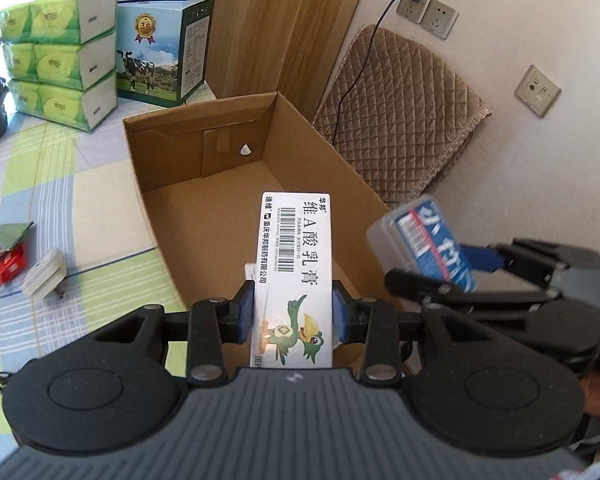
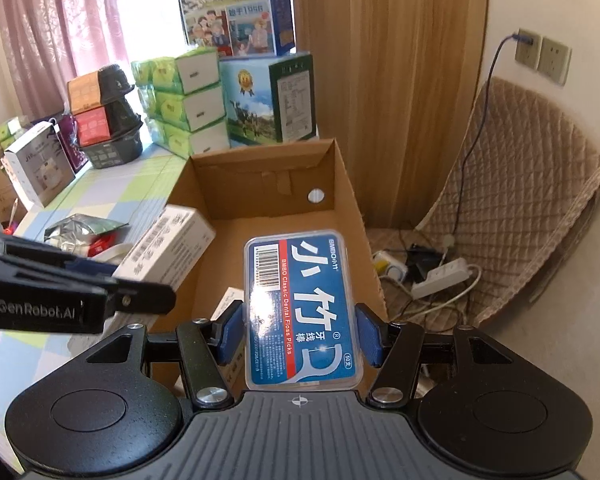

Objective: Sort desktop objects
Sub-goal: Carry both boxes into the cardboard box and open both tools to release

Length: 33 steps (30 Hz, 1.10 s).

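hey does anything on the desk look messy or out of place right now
Mostly tidy. One oddity: a crumpled, torn-open foil packet lies on the checked tablecloth left of the cardboard box, beside a small red item. It looks like litter. Both held boxes sit straight in their tools.

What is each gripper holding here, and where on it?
Left gripper: white ointment carton, clamped across its long sides near the lower end. Right gripper: blue floss-pick case, likewise.
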Tool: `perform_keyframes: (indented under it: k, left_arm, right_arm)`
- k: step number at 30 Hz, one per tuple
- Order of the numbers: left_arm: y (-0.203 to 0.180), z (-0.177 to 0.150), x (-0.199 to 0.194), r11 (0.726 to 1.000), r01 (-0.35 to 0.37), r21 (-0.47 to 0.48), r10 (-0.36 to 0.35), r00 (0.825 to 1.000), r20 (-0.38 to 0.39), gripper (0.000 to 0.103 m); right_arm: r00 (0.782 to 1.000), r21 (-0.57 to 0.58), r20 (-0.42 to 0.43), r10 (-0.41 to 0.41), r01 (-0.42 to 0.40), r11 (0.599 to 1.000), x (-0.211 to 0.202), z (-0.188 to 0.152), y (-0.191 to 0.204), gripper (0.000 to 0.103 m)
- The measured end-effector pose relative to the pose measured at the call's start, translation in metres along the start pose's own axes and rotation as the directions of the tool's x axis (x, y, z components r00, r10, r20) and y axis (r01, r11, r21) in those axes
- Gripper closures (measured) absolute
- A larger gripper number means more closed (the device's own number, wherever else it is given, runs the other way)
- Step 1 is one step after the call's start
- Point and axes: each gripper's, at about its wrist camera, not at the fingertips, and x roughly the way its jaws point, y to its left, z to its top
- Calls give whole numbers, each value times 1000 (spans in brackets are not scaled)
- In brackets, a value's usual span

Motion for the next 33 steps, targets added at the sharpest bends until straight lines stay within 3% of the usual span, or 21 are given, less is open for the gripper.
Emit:
perform_keyframes:
  k: [14,33]
  left_arm:
    - [18,4,43,999,-14,-42,12,999,-48,70]
    - [39,-11,7,997,-43,-69,44,999,17,61]
  right_arm:
    - [998,-3,-48,-29,29,1000,38,-4,-11,48]
    - [999,19,-38,8,-7,1000,45,-3,2,48]
